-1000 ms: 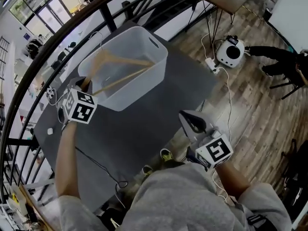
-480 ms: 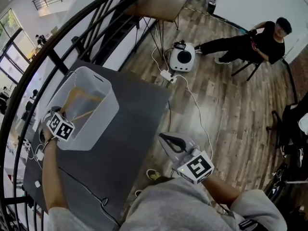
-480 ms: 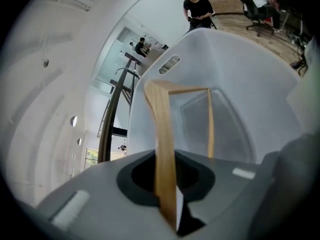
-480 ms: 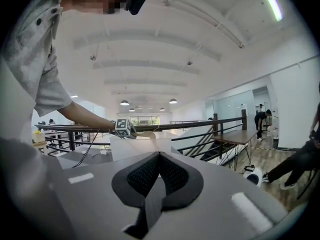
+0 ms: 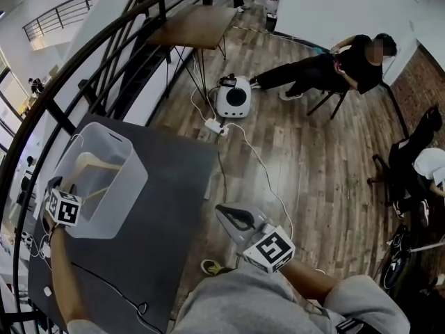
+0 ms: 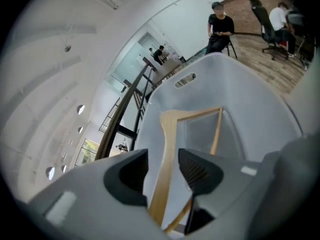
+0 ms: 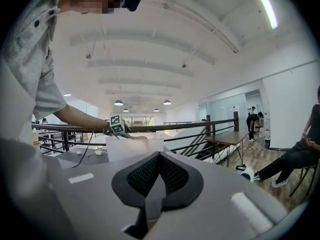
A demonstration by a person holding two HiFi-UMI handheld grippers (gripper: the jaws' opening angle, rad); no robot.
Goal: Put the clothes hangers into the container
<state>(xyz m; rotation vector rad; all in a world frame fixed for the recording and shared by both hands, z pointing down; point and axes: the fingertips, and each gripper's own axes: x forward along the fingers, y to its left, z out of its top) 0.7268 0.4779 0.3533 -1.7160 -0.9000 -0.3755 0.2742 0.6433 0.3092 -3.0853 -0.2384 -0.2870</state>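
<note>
A wooden hanger (image 5: 87, 167) is seen lying inside the white container (image 5: 133, 179), toward the wall nearest the left gripper (image 5: 57, 190), which is held over that rim. In the left gripper view the jaws are spread, and one arm of the hanger is seen running between them. A strip of the container is visible between the wood and one of the pads (image 6: 200, 170), so the hold is judged released rather than clamped.

The hanger's long axis is laid along the container's length. Its far shoulder is pointed at the end wall with the handle slot, and the crossbar is seen alongside. The hook cannot be made out.

The right gripper (image 7: 159, 166) is held well apart from the container, on the side away from the left gripper, with its jaws pressed together on nothing.

The hanger is judged light, stiff and smooth. It is best taken across the flat of an arm near the neck, where swing is least.
</note>
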